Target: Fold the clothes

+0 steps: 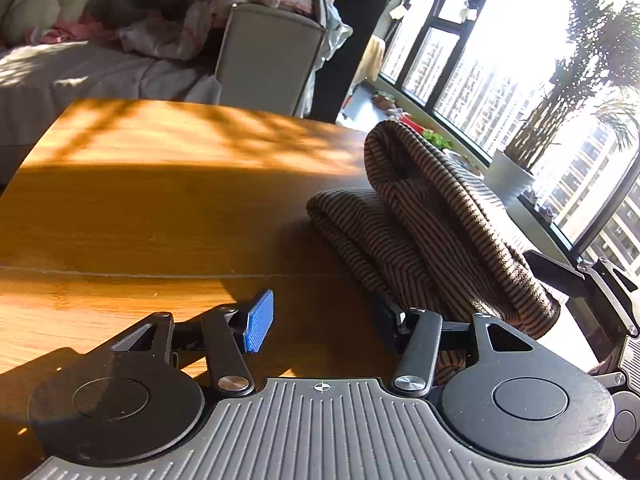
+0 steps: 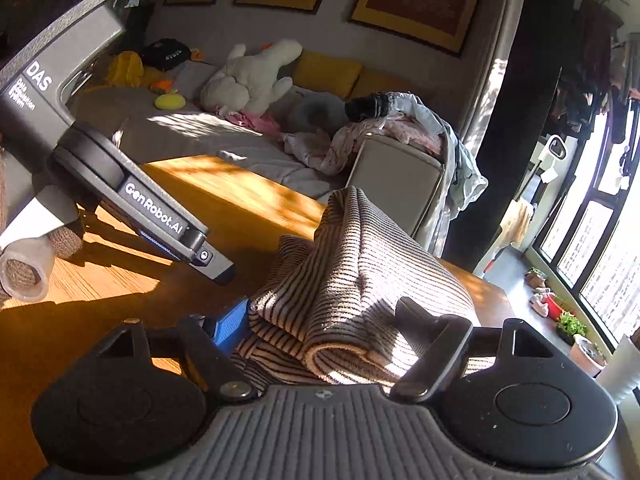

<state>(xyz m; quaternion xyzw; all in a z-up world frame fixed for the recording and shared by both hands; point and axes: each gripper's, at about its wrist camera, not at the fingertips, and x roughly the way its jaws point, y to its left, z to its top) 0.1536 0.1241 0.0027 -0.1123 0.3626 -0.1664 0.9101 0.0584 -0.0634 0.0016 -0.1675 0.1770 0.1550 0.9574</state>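
A brown and black striped knit garment (image 1: 432, 216) lies bunched on the wooden table (image 1: 160, 208), folded over itself with one part raised. My left gripper (image 1: 320, 320) is open and empty just left of it; its blue pad (image 1: 259, 320) shows, and its right finger (image 1: 386, 326) touches the cloth's edge. In the right wrist view the garment (image 2: 352, 292) fills the space between my right gripper's fingers (image 2: 320, 332). The jaws stand wide with the cloth heaped between them; the blue pad (image 2: 230, 324) sits at its left edge. The left gripper's body (image 2: 132, 192) shows at left.
A sofa (image 2: 224, 132) with plush toys and piled clothes stands behind the table, with a grey armrest (image 1: 268, 56) near the far edge. Windows and potted plants (image 1: 516, 168) are to the right. The table's right edge is close to the garment.
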